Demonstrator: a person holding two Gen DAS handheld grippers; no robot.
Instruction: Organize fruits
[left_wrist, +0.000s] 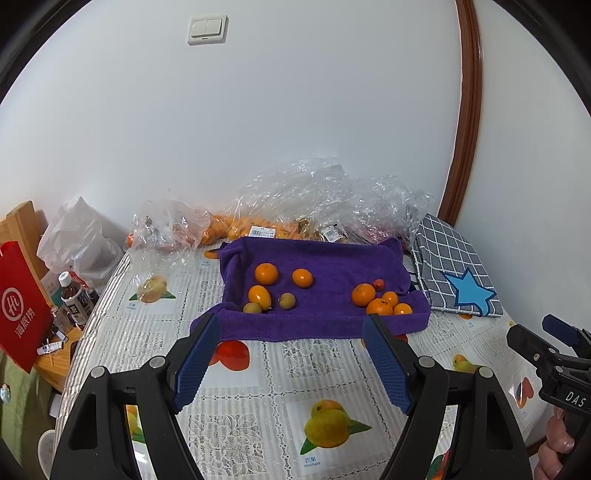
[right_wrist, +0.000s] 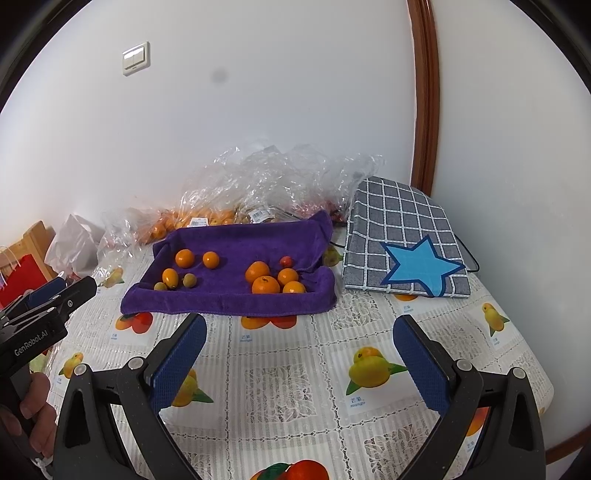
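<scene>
Left-wrist view, left to right: a red paper bag (left_wrist: 20, 302) and a dark bottle (left_wrist: 75, 297) stand at the left edge, beside the table (left_wrist: 258, 373) with its fruit-print cloth. At centre frame a purple towel (left_wrist: 325, 321) carries the fruit: oranges (left_wrist: 266, 273) and two small brownish fruits (left_wrist: 286, 300) on its left half, a tighter cluster of oranges (left_wrist: 364, 294) with one small red fruit (left_wrist: 379, 284) on its right half. Clear plastic bags (left_wrist: 314, 199) lie behind it; a checked cloth with a blue star (left_wrist: 454, 273) lies to its right. The left gripper (left_wrist: 291, 325) hovers at lower centre, jaws wide apart, holding nothing. The right gripper (right_wrist: 299, 325) likewise stands wide open and empty, short of the towel.
</scene>
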